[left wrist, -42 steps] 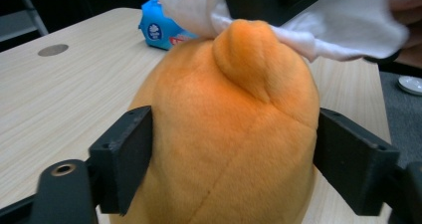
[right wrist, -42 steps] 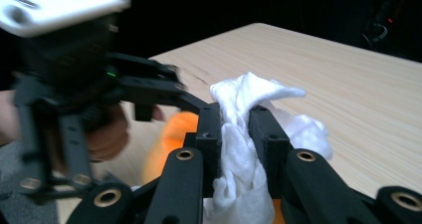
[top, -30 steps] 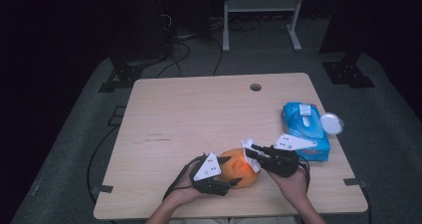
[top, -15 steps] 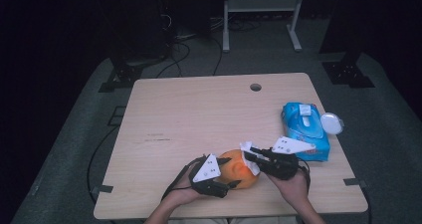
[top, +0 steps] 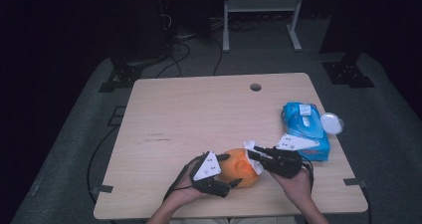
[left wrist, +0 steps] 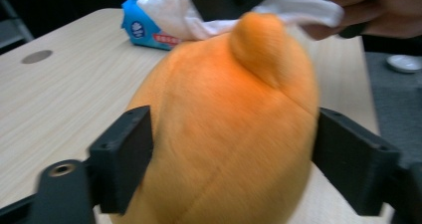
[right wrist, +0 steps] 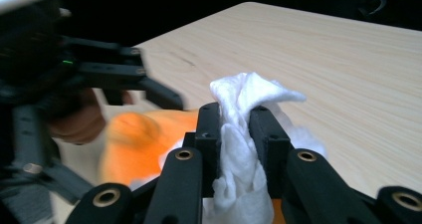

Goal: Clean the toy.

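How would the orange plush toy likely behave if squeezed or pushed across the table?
The orange plush toy looks fuzzy and rounded, so it would probably squash rather than resist. It seems light and might rock or roll when nudged. Its nap likely resists slipping.

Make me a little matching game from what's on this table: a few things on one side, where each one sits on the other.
Things:
1. orange plush toy
2. white wipe
3. blue wipes pack
4. round hole

Places:
A. near the table's far edge
B. pinched in the right gripper
C. by the table's right edge
D. between the left gripper's jaws

Pairs: 1-D, 2-B, 3-C, 4-A
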